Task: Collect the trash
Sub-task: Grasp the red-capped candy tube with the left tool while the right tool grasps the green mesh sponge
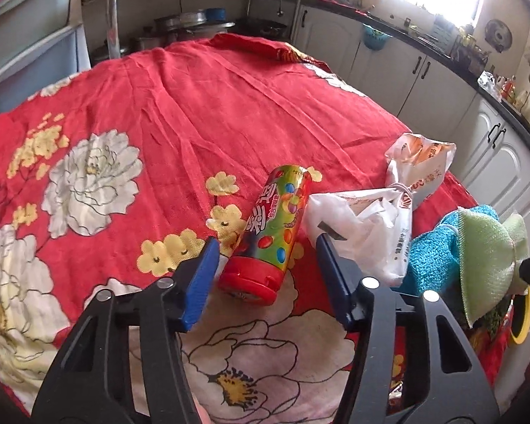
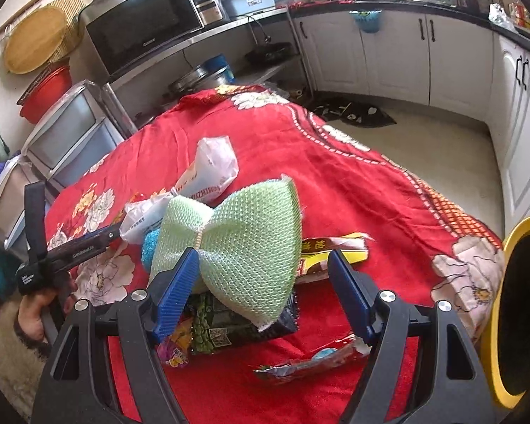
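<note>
A candy tube [image 1: 270, 233] with a red cap lies on the red flowered tablecloth [image 1: 180, 113]. My left gripper [image 1: 268, 251] is open, one finger on each side of the tube's cap end. A tied white plastic bag [image 1: 388, 219] lies just right of it; it also shows in the right wrist view [image 2: 208, 176]. My right gripper [image 2: 263, 268] is open around a green mesh sponge [image 2: 243, 247] that rests on several snack wrappers [image 2: 212, 328]. Another wrapper [image 2: 300, 364] lies in front. The bin's yellow rim [image 2: 494, 318] is at the right edge.
A blue cloth [image 1: 431, 258] lies under the green sponge [image 1: 487, 258]. A yellow and brown packet [image 2: 335, 251] sits behind the sponge. White cabinets [image 2: 388, 53] and a shelf with a microwave [image 2: 141, 28] surround the table. A dark mat [image 2: 353, 113] lies on the floor.
</note>
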The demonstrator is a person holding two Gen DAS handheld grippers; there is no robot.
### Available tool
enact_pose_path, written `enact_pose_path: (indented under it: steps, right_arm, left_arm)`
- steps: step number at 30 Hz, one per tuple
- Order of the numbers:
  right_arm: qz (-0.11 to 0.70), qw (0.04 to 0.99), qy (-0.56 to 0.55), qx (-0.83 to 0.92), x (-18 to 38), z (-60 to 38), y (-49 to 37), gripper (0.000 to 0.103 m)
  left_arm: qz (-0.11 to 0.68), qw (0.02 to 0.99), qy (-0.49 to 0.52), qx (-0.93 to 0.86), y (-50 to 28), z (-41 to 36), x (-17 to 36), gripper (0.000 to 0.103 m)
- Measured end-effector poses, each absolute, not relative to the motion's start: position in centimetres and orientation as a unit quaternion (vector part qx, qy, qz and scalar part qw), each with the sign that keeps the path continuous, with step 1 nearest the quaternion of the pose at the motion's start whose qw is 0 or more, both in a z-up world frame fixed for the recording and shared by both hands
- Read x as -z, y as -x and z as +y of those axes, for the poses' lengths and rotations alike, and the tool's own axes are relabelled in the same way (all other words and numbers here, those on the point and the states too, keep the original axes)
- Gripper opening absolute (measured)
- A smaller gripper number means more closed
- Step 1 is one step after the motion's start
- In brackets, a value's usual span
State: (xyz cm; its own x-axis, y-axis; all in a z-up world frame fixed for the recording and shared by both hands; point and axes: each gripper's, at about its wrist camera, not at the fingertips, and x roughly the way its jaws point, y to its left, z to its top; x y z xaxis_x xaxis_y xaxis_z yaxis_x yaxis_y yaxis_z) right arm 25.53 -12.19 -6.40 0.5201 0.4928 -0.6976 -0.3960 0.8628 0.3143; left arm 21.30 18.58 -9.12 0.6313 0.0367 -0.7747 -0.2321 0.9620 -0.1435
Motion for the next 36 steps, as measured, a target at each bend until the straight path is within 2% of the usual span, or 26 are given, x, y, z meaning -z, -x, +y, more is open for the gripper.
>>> enact_pose_path:
  steps: [2,3,13,21,36]
  right_arm:
    - [0.425,0.863,-0.065,-0.265,6.7,-12.1,-25.7,0.062]
    - [0.427,0.86,-0.067,-0.271,6.7,-12.1,-25.7,0.052]
    - [0.401,0.867,-0.072,-0.287,4.8,-12.8,-24.5,0.032]
    - [0.378,0.874,-0.076,-0.294,3.3,-13.7,-22.9,0.028]
    - [0.333,0.891,-0.1,-0.293,0.2,-16.8,-20.6,0.026]
  left_arm:
    - [0.427,0.894,0.113,-0.076,-21.4,18.6,9.4,0.035]
    - [0.428,0.893,0.113,-0.074,-21.4,18.6,9.5,0.033]
    - [0.427,0.894,0.119,-0.072,-20.7,18.5,9.6,0.028]
    - [0.401,0.903,0.132,-0.076,-19.0,18.1,7.8,0.026]
    - [0.342,0.93,0.123,-0.05,-16.3,14.8,2.0,0.024]
